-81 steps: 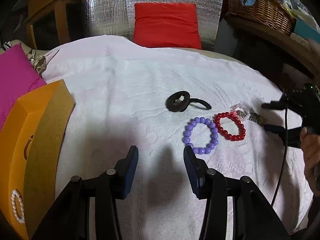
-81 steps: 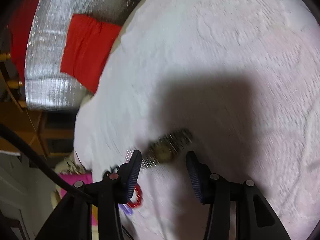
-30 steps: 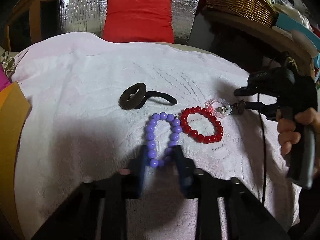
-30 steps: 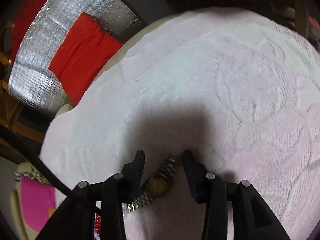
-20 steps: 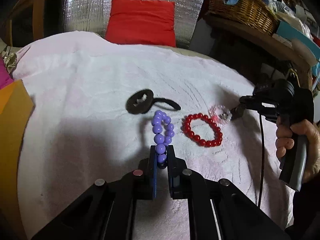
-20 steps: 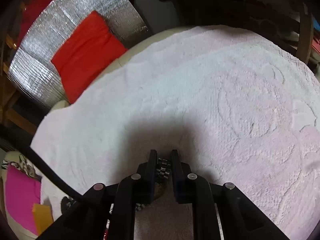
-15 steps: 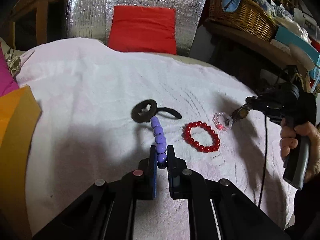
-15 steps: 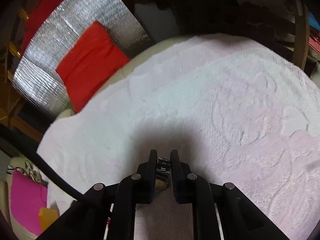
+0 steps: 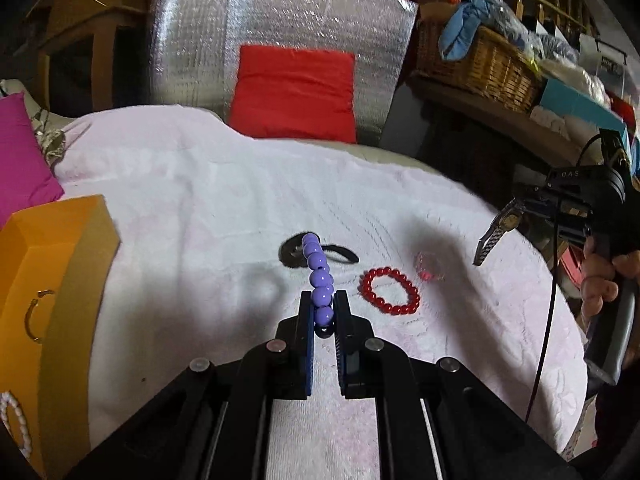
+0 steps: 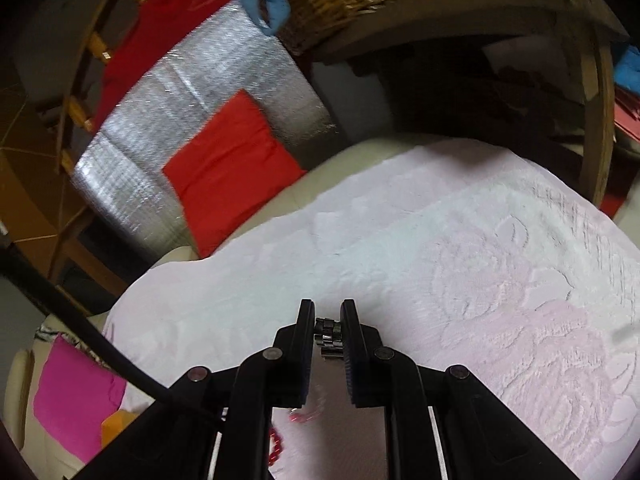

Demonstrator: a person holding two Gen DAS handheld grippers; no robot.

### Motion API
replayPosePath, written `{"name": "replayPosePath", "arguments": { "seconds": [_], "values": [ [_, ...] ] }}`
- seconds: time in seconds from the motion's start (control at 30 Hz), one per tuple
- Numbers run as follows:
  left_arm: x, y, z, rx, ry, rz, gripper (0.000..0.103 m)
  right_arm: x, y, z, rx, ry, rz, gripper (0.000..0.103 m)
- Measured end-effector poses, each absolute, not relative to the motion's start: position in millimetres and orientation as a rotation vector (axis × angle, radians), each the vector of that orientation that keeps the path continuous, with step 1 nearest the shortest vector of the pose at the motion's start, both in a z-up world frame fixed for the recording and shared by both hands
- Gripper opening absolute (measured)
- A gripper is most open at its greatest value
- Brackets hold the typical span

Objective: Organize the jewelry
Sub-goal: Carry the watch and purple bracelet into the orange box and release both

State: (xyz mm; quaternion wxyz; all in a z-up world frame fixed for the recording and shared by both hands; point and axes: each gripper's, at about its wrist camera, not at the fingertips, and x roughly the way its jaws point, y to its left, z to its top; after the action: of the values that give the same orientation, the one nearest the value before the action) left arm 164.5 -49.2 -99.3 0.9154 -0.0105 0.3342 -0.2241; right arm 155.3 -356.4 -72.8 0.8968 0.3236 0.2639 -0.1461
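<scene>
My left gripper [image 9: 323,312] is shut on a purple bead bracelet [image 9: 318,272], which stretches forward from the pads, lifted off the pink towel [image 9: 200,208]. On the towel lie a red bead bracelet [image 9: 391,290], a clear bead bracelet [image 9: 427,267] and a black band [image 9: 320,253]. My right gripper [image 10: 327,334] is shut on the metal band of a wristwatch [image 10: 330,338]. In the left wrist view the wristwatch [image 9: 496,230] hangs from the right gripper [image 9: 520,204], above the towel's right edge.
An orange jewelry box [image 9: 44,280] stands open at the left with a gold bangle [image 9: 34,314] and a white pearl bracelet [image 9: 16,424] inside. A red cushion [image 9: 294,92], silver foil panel [image 9: 280,32], pink cushion [image 9: 20,152] and wicker basket [image 9: 480,66] surround the towel.
Both grippers closed, the left on the purple bracelet and the right on the watch. Both then rose from the towel, carrying their pieces up with them.
</scene>
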Motion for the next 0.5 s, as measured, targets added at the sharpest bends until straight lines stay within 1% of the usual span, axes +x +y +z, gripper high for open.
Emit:
{"name": "replayPosePath", "arguments": {
  "seconds": [0.27, 0.5],
  "values": [
    [148, -32, -86, -0.046, 0.632, -0.430, 0.009, 146, -308, -43, 0.623, 0.515, -0.185, 0.014],
    [140, -4, -77, -0.071, 0.609, -0.404, 0.009, 147, -252, -30, 0.570, 0.512, -0.075, 0.014]
  ]
}}
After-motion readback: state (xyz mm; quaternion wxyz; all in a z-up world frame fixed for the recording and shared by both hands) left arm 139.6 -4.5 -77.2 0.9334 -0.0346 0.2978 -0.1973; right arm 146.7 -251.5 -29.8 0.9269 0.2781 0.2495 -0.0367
